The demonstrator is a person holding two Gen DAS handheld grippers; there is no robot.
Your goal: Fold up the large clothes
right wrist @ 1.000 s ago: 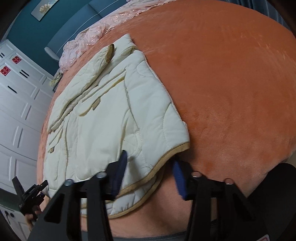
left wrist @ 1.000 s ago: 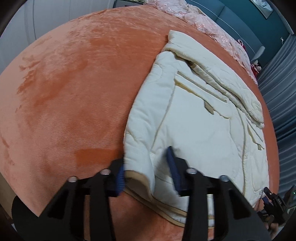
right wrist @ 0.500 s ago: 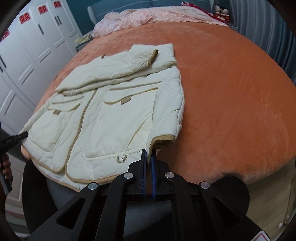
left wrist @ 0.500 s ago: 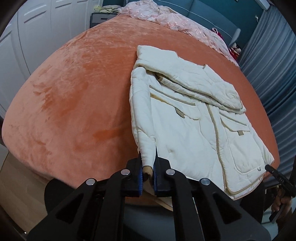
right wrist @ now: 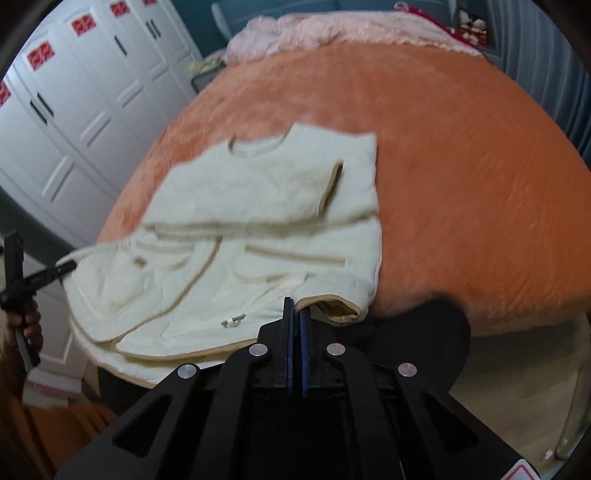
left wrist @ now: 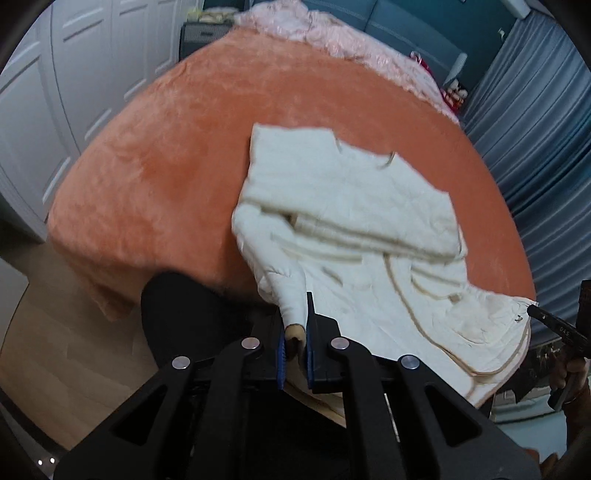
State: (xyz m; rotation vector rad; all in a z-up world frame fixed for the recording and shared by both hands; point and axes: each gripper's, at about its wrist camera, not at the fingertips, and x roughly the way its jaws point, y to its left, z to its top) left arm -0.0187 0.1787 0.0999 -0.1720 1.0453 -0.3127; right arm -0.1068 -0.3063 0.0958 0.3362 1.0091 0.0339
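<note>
A cream quilted jacket (left wrist: pixel 354 221) lies across the near edge of the orange bed (left wrist: pixel 166 177), its hem lifted off the edge. The left gripper (left wrist: pixel 295 332) is clamped on one bunched hem corner; the right gripper (right wrist: pixel 295 314) pinches the other corner, pads nearly together. Pink bedding (right wrist: pixel 332 29) is heaped along the far edge. White wardrobe doors (right wrist: pixel 74 92) stand on one side, grey-blue curtains (left wrist: pixel 535 129) on the other.

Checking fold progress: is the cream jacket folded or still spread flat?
Partly folded. The cream jacket has its sleeves laid across the chest; its hem hangs pinched in the left hand-held gripper and right hand-held gripper, off the orange bed.
</note>
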